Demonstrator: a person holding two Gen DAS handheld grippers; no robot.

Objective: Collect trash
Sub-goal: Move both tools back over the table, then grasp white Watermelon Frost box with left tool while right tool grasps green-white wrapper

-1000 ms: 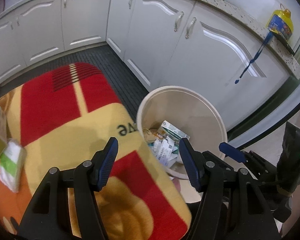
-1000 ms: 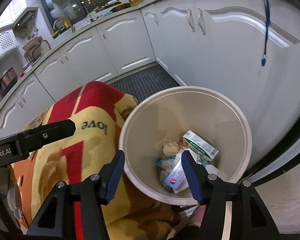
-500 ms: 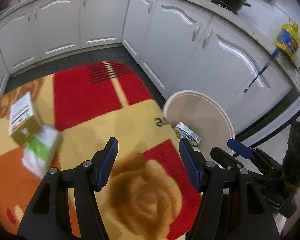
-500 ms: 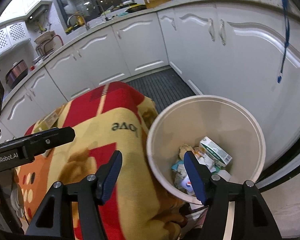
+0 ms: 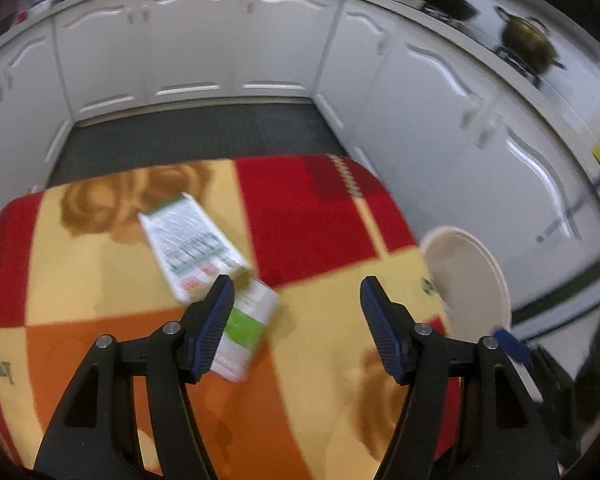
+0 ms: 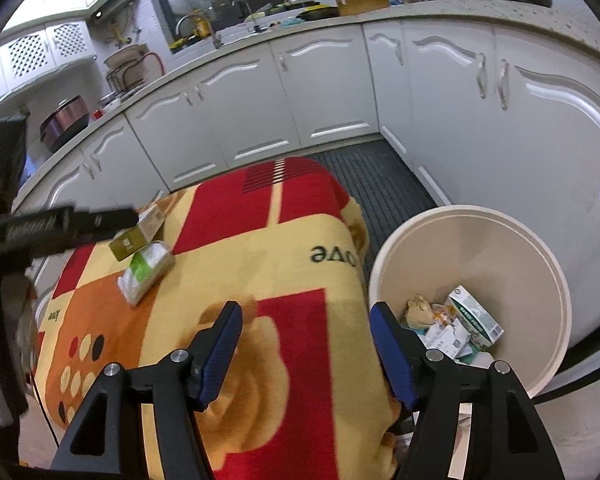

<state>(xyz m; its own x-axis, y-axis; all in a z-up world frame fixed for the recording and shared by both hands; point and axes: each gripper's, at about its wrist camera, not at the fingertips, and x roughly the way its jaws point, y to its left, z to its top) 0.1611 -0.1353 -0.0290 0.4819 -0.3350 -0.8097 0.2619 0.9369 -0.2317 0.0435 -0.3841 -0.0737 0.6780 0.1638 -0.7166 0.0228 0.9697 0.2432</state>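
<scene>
A white carton with green print (image 5: 192, 240) and a green-and-white packet (image 5: 246, 328) lie on a table covered with a red, yellow and orange blanket (image 5: 332, 216). My left gripper (image 5: 296, 304) is open and empty just above and right of the packet. Both items also show in the right wrist view, the carton (image 6: 138, 232) and the packet (image 6: 146, 266). My right gripper (image 6: 306, 340) is open and empty over the blanket's right edge, beside the cream bin (image 6: 500, 240), which holds cartons and crumpled paper (image 6: 452, 320).
White kitchen cabinets (image 6: 320, 96) run around the back and right, with a dark ribbed floor mat (image 5: 196, 136) in front. The bin (image 5: 472, 276) stands on the floor against the table's right side. Pots (image 5: 528, 40) sit on the counter.
My left gripper has swung left from over the bin to above the carton and packet. My right gripper has drawn back left from the bin to the blanket's edge. Both stayed open.
</scene>
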